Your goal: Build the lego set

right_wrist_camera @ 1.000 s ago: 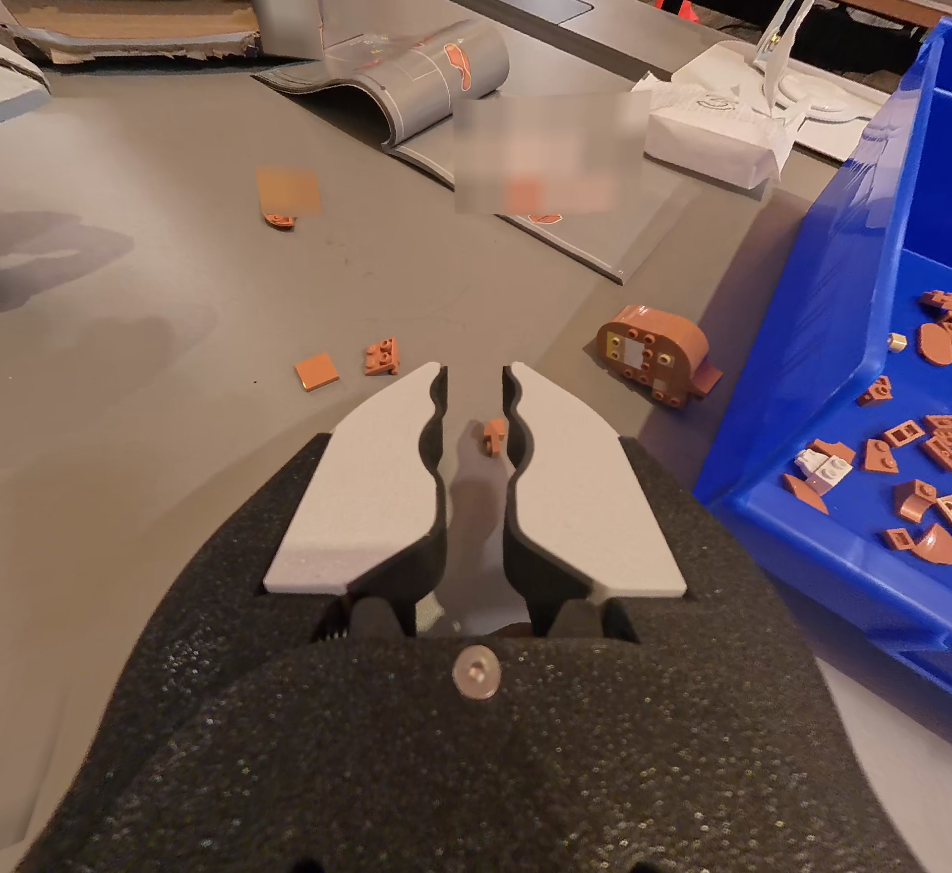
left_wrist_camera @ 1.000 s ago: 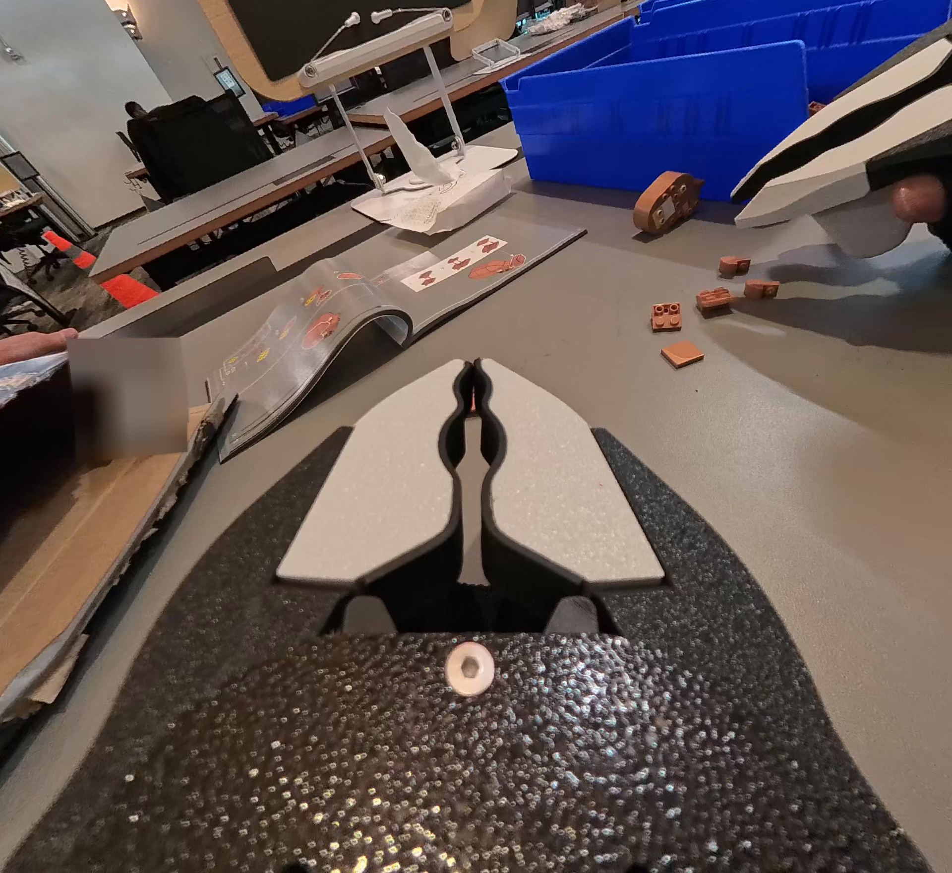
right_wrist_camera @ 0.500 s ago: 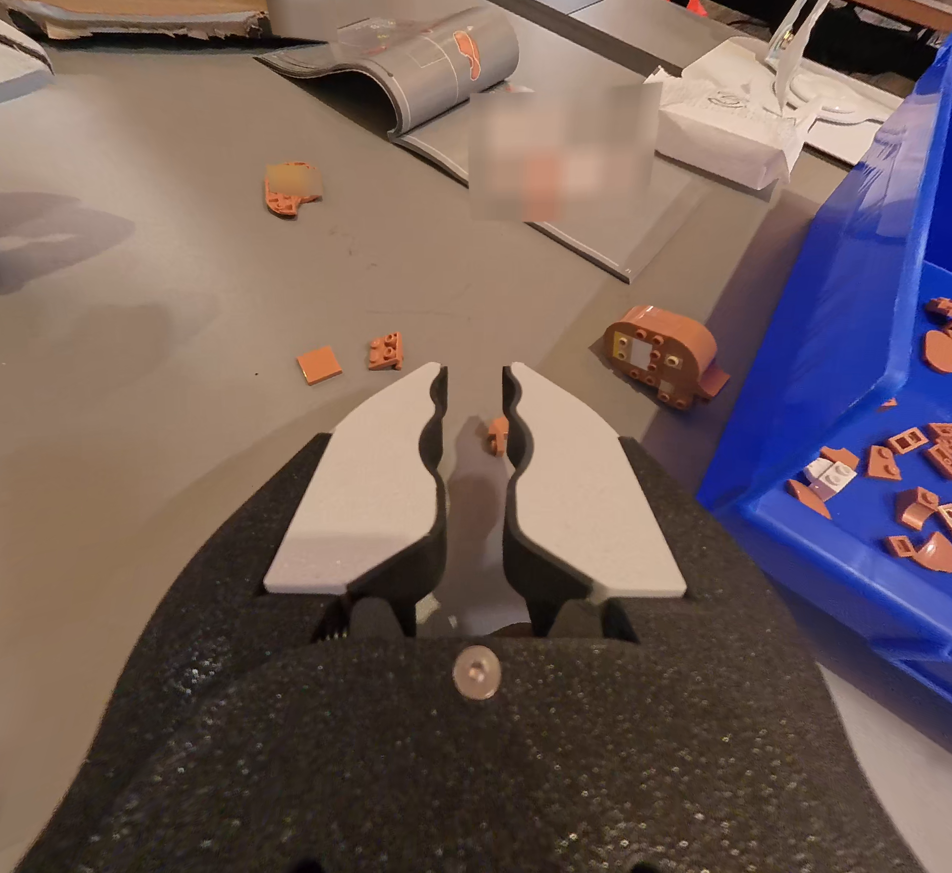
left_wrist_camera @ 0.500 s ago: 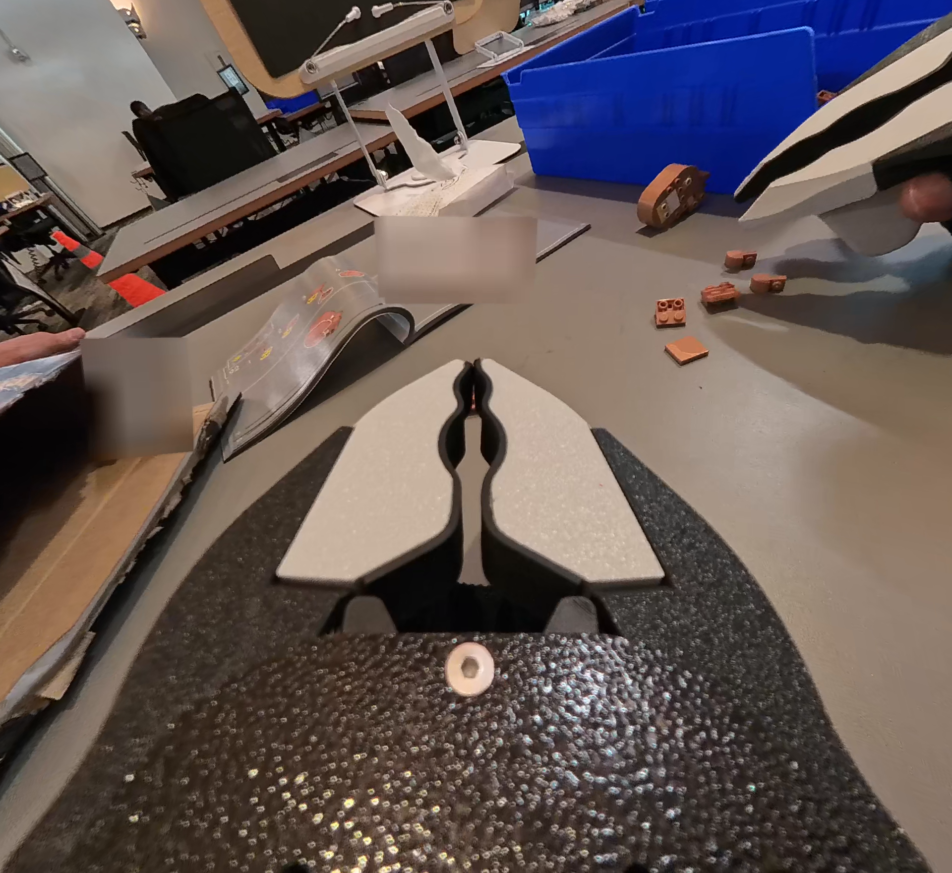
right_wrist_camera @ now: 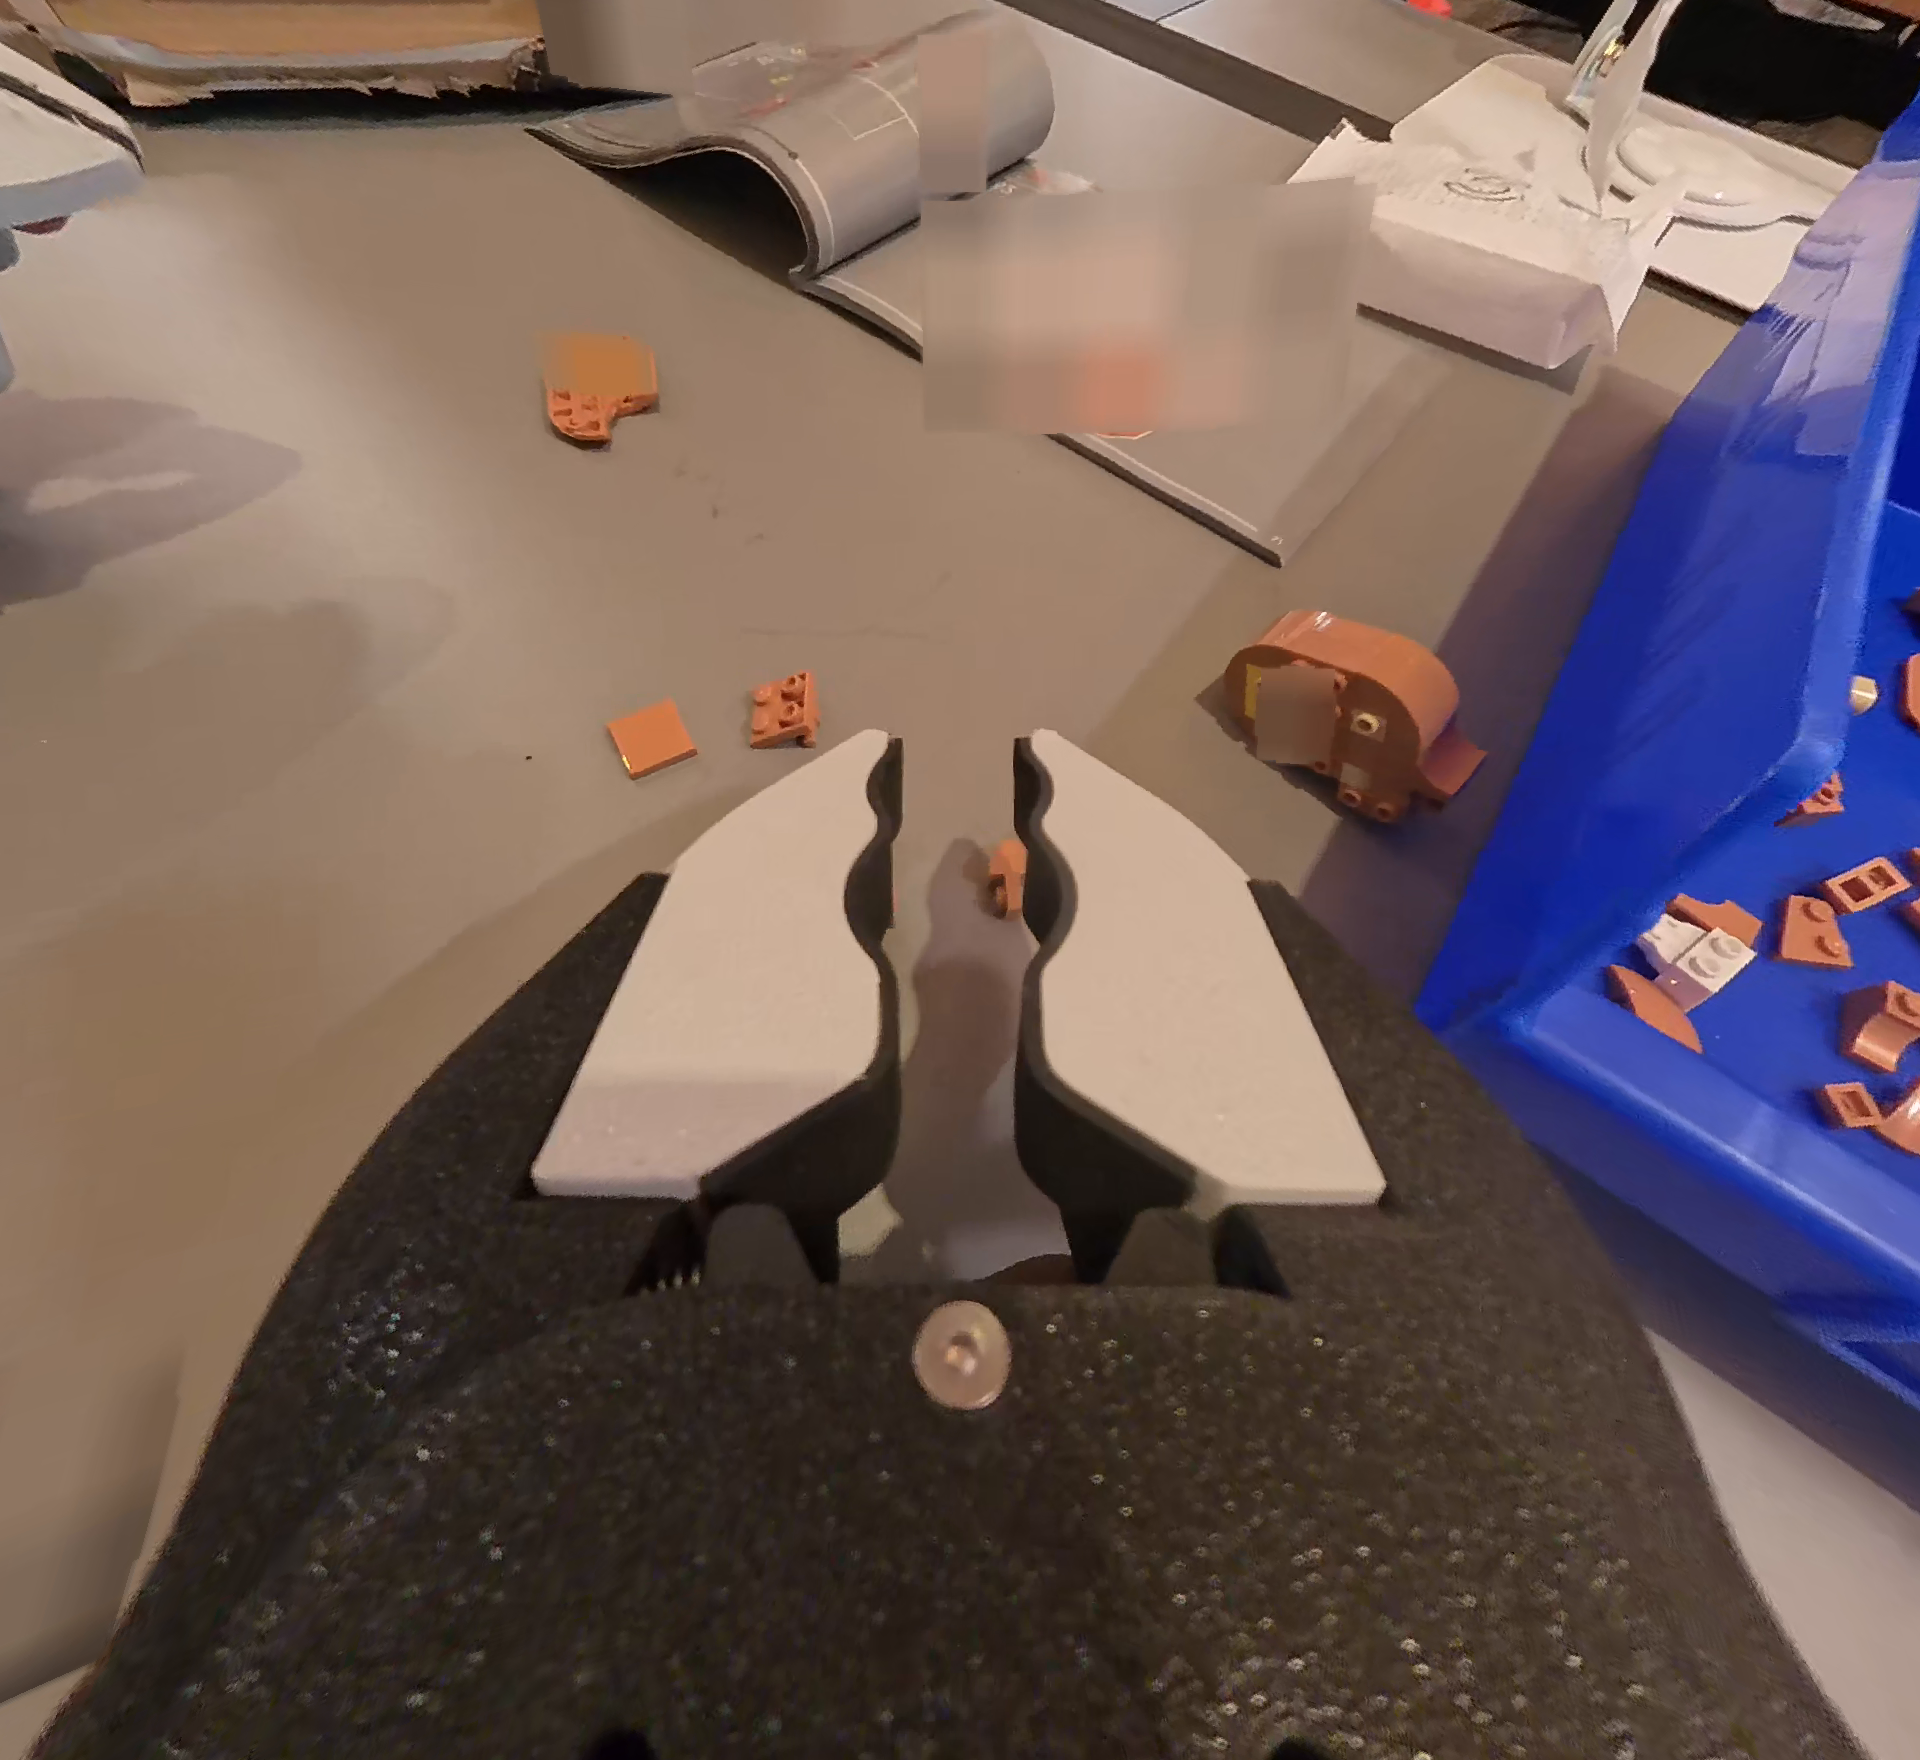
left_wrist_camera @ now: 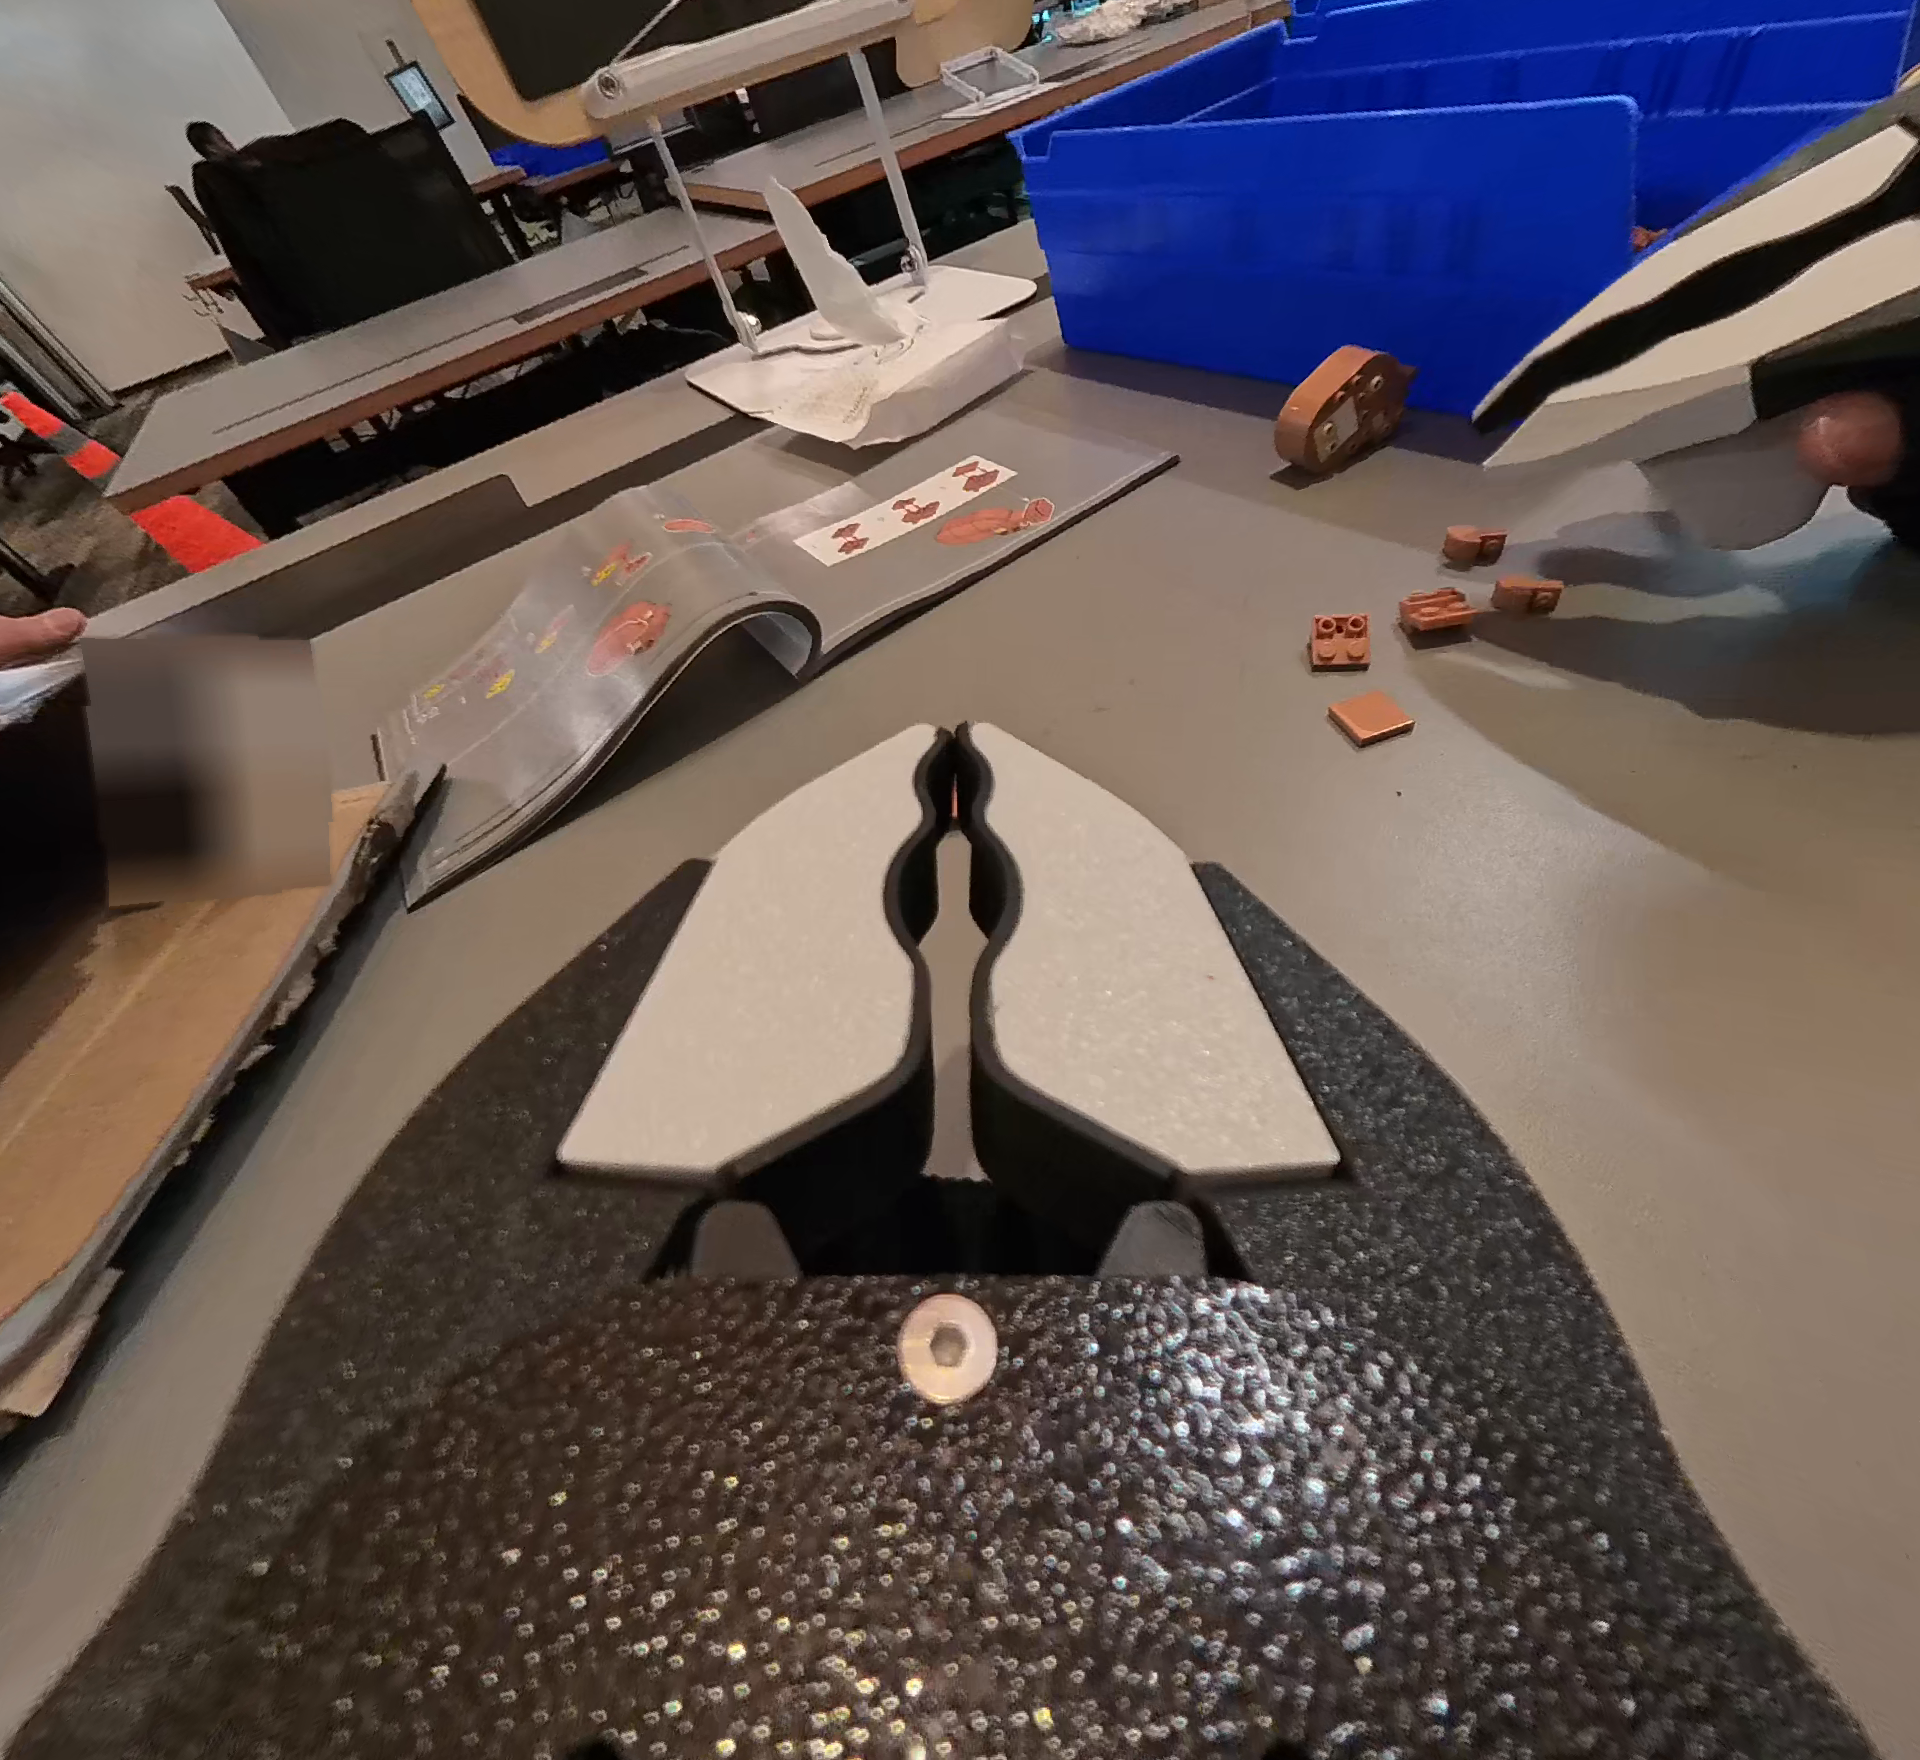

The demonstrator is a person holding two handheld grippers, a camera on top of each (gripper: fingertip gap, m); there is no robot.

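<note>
Brick [right_wrist_camera: 1006, 869] lies ungripped between our half-open right gripper [right_wrist_camera: 958, 754] (table-level, we judge); left gripper [left_wrist_camera: 954, 734] pinches an orange sliver [left_wrist_camera: 954, 801].

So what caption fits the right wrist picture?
Open fingers above a small orange plastic brick, beside a blue plastic bin.

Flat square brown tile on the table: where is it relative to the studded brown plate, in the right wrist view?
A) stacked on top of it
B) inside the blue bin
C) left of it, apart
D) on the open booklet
C: the flat square tile lies on the grey table left of the studded plate, with bare table between them.
</note>
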